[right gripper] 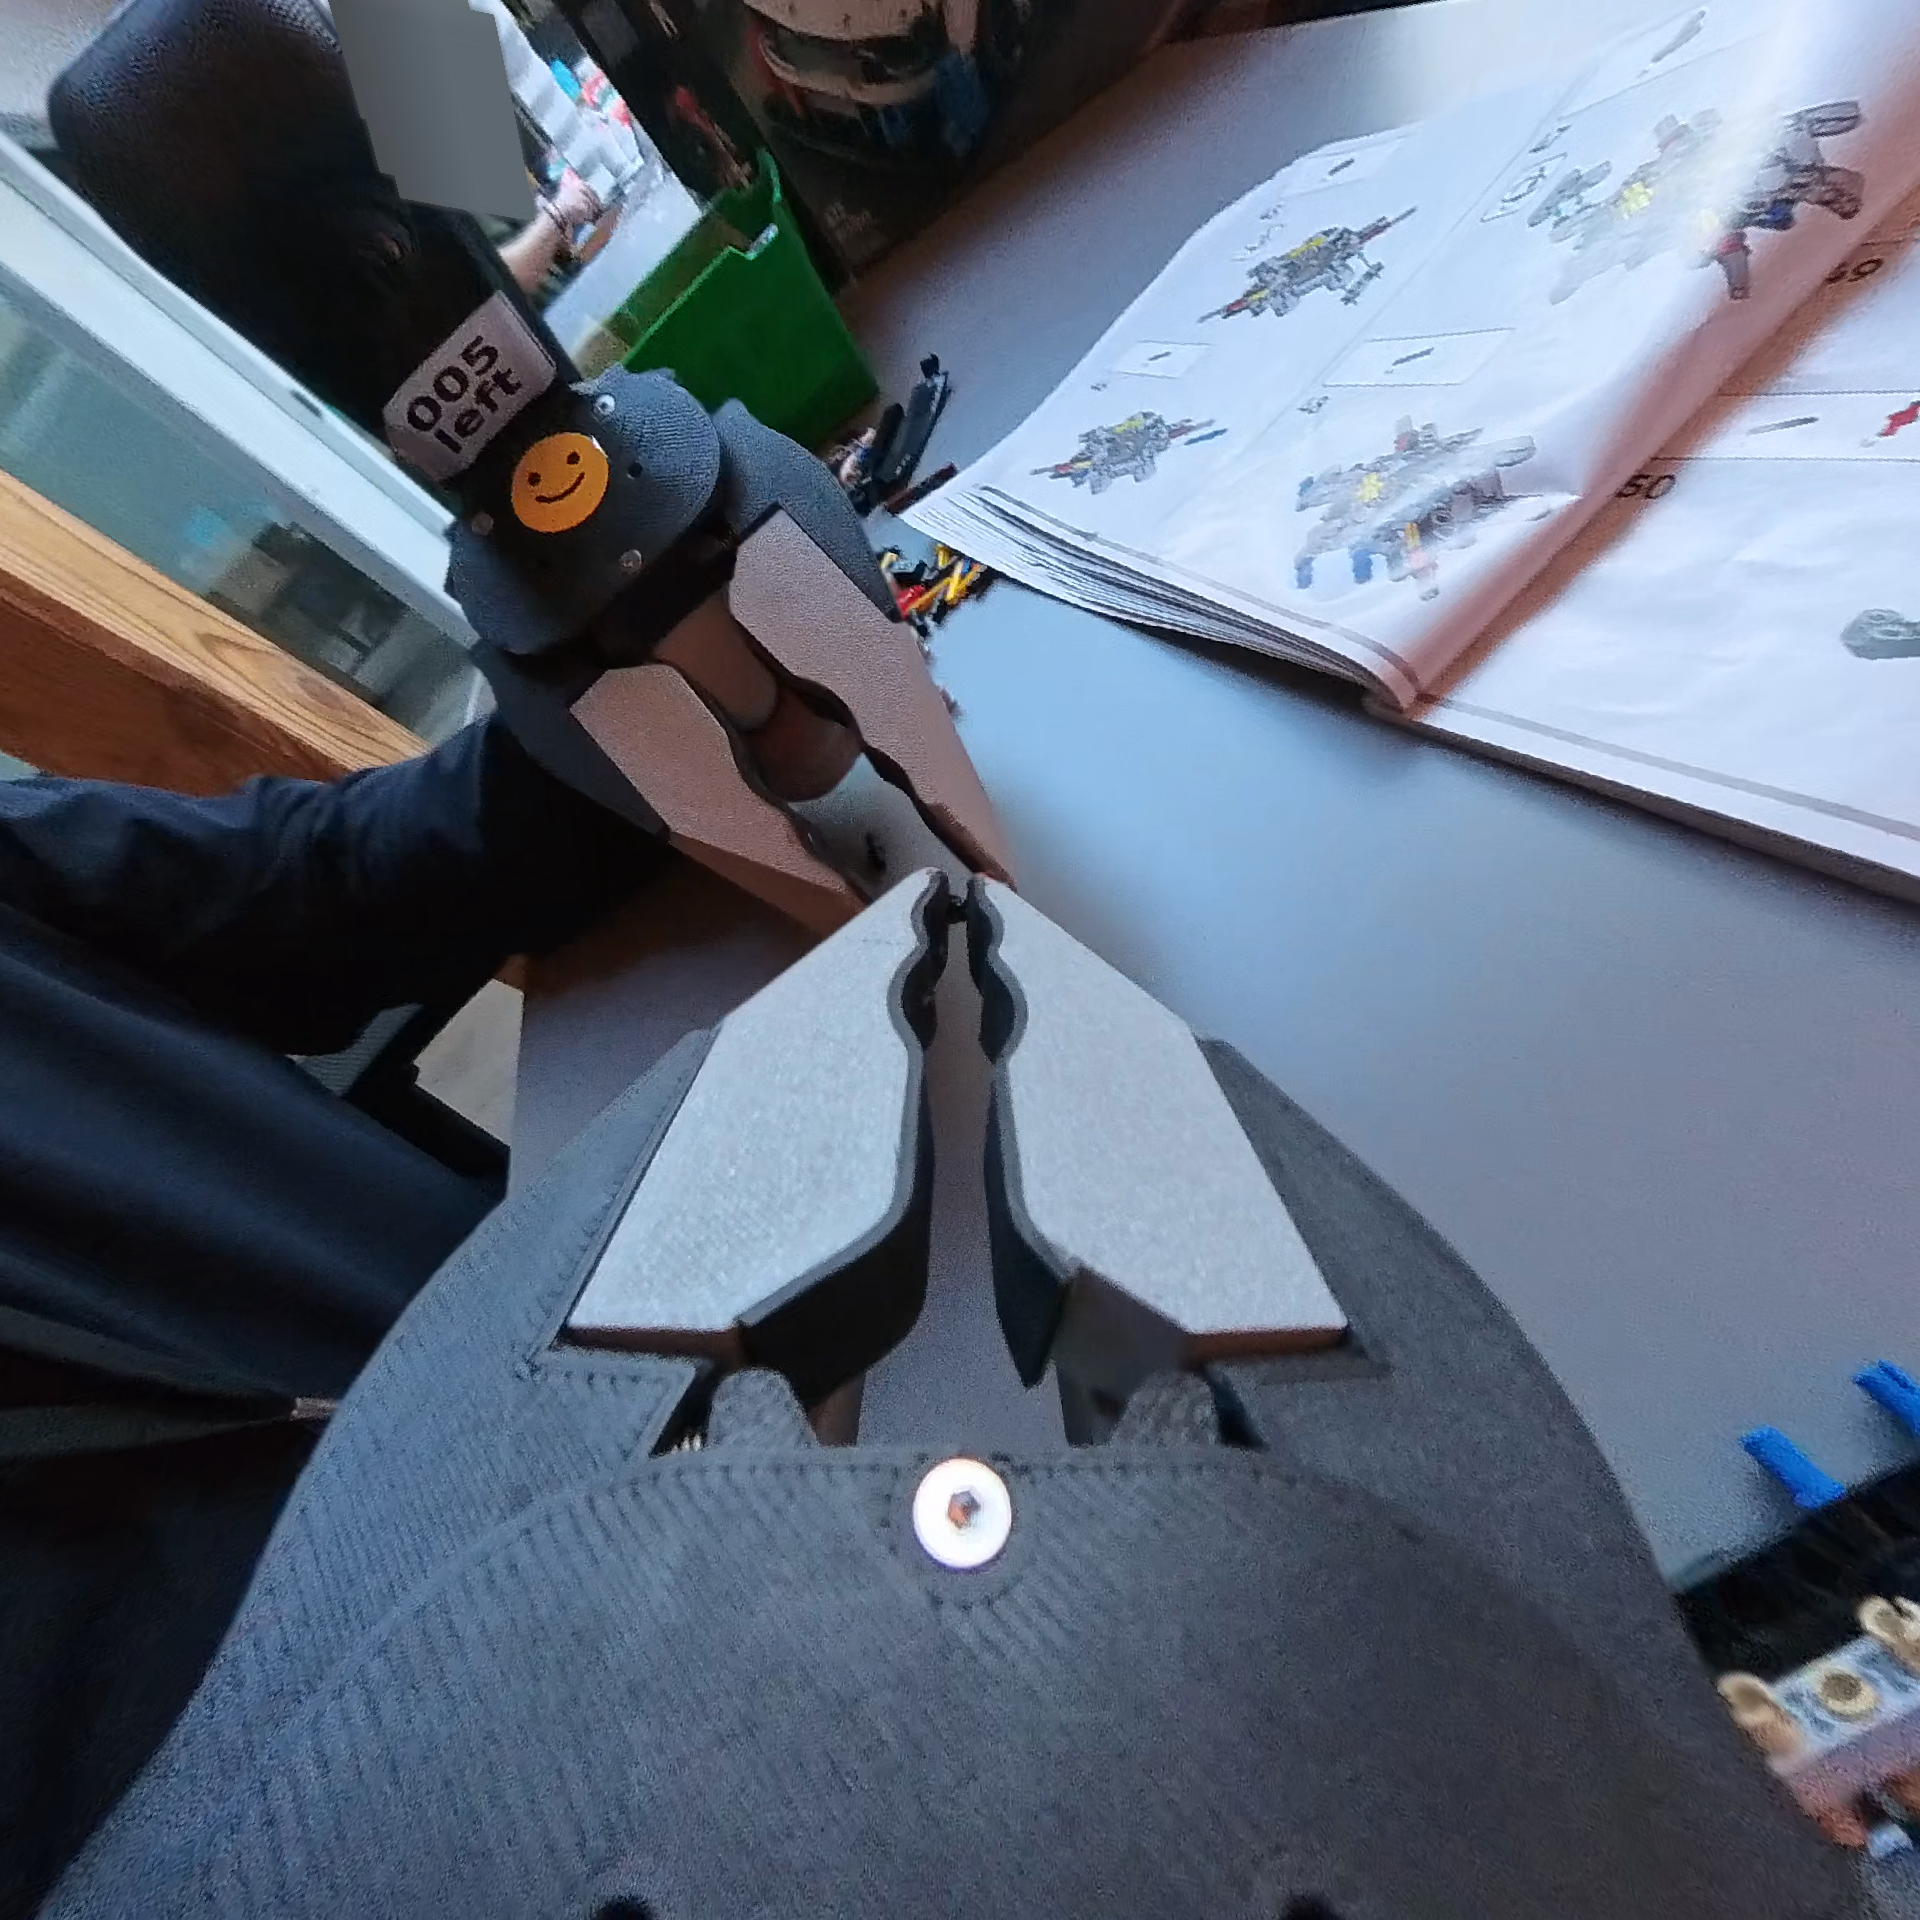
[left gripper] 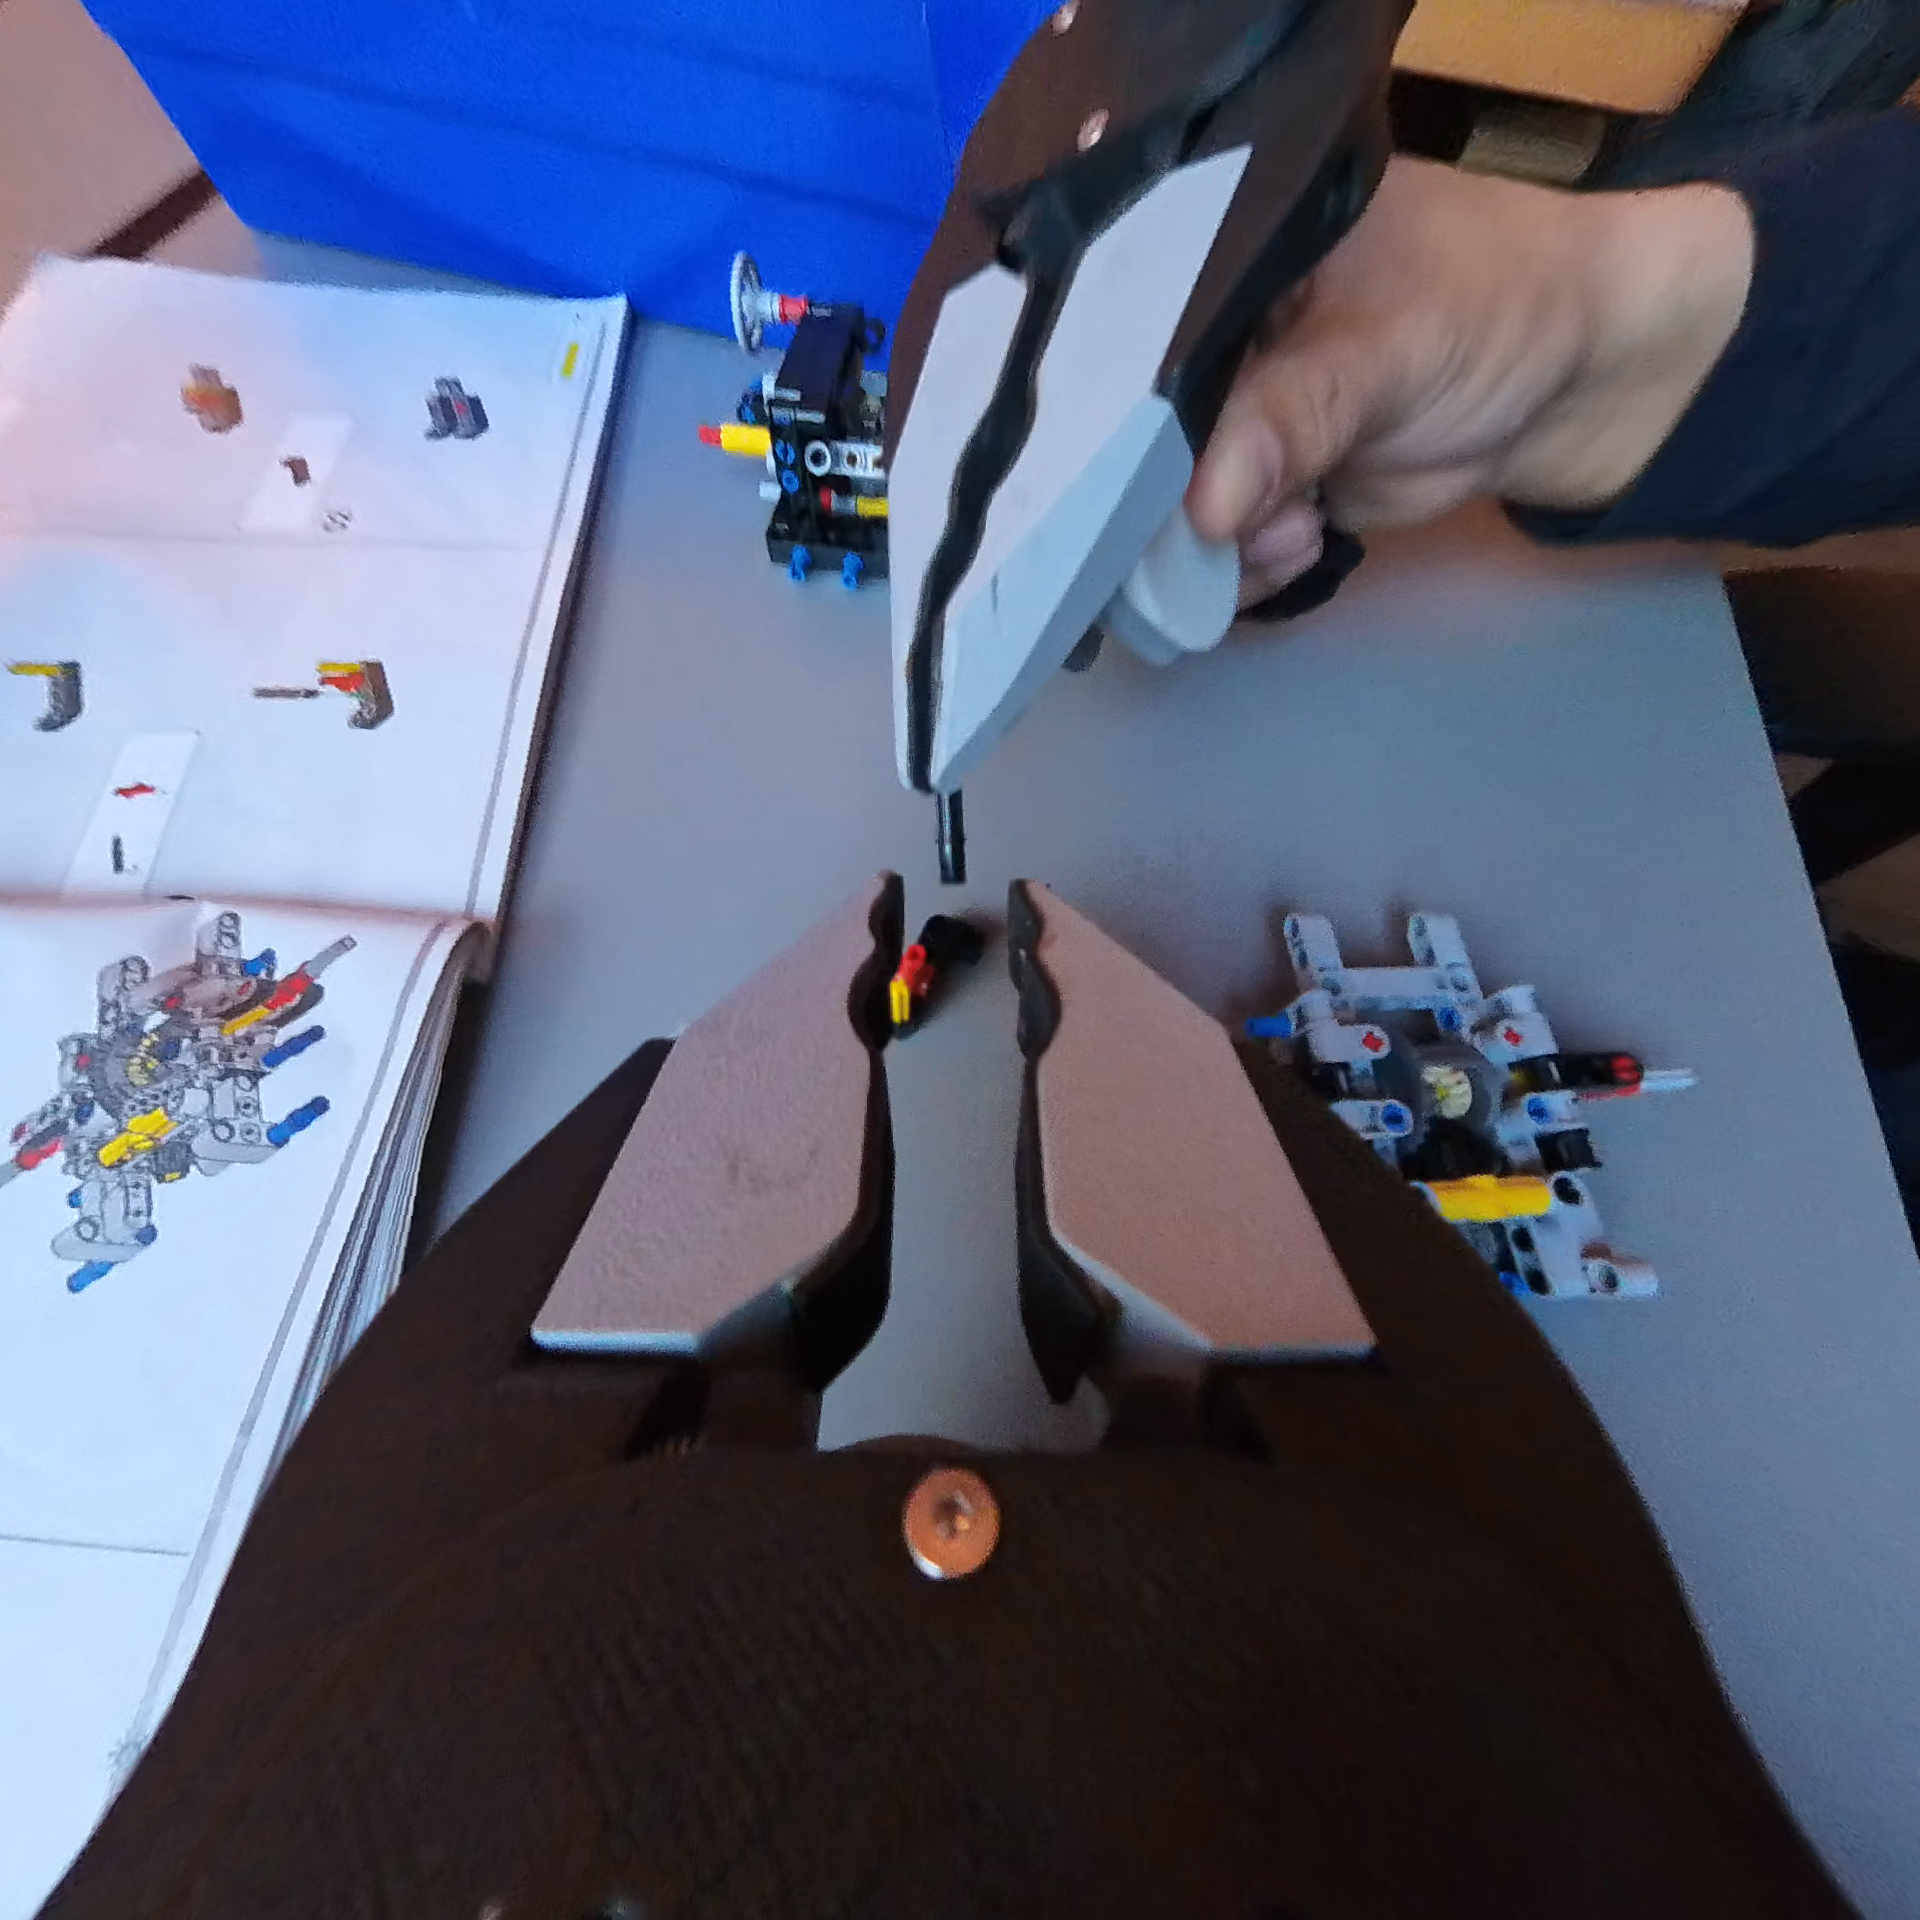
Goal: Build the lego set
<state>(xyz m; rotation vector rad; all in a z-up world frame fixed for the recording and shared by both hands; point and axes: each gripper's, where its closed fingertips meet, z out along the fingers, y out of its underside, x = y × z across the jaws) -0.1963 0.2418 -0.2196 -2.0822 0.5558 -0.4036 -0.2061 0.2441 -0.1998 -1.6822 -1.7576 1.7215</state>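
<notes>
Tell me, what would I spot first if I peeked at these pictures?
Two grippers meeting nose to nose over the grey table. The right gripper comes down from above, shut on a thin black pin, while the left gripper stands open around a tiny black, red and yellow brick piece. An open instruction booklet lies at the left, a white brick model at the right.

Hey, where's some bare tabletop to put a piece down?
Bare table lies between the white-grey brick assembly and the black assembly, right of the open booklet. It is crowded around the left tongs, where a small black-red-yellow piece lies.
</notes>
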